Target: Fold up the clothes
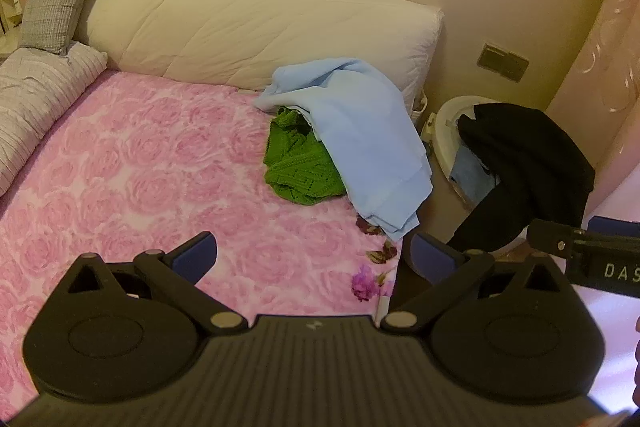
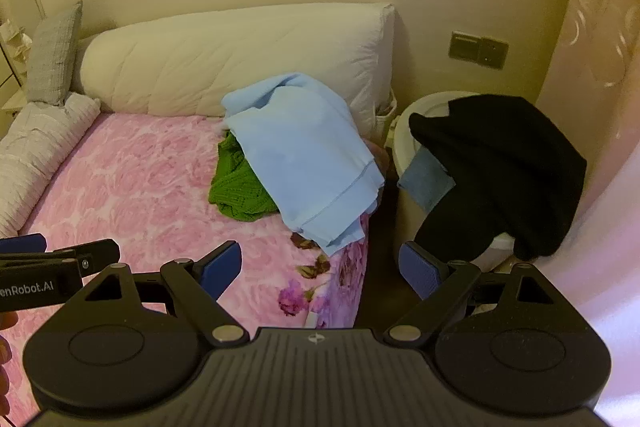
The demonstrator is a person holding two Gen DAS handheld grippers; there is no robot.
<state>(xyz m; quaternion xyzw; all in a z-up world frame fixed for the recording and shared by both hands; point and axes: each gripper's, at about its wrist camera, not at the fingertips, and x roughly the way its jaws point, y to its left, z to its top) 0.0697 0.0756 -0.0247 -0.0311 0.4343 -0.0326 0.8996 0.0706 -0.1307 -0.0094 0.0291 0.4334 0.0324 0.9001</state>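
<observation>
Bedroom, pink rose-print bed cover point(image 1: 140, 163) mostly bare, white bolster point(image 1: 248, 27) along the wall. Clothes heaped at the far right corner of the bed: light blue garment point(image 1: 360, 131) draped over a green knit sweater point(image 1: 300, 163), blue hem hanging to the bed edge. Off the bed, a white basket point(image 2: 408, 123) beside it carries a black garment point(image 2: 504, 163) slumped over the rim, with a bit of blue denim cloth point(image 2: 426, 183) poking out under it.

Left gripper point(image 1: 310, 259) released, jaws spread wide, nothing between them, hovering over the near part of the bed. Right gripper point(image 2: 320, 267) likewise spread and empty, over the bed's right edge, black garment just beyond its right finger.

Judgement: no folding started; step in hand is picking 1 item to lay out. Blue garment is top of the pile, so take that first, not the sweater under it. Pinch 2 separate points along a hem or shoulder line, 1 per gripper, lift clear so the knit doesn't drag, then spread flat on the bare pink area. Avoid grabbing a bunched wad: several layers get caught.
</observation>
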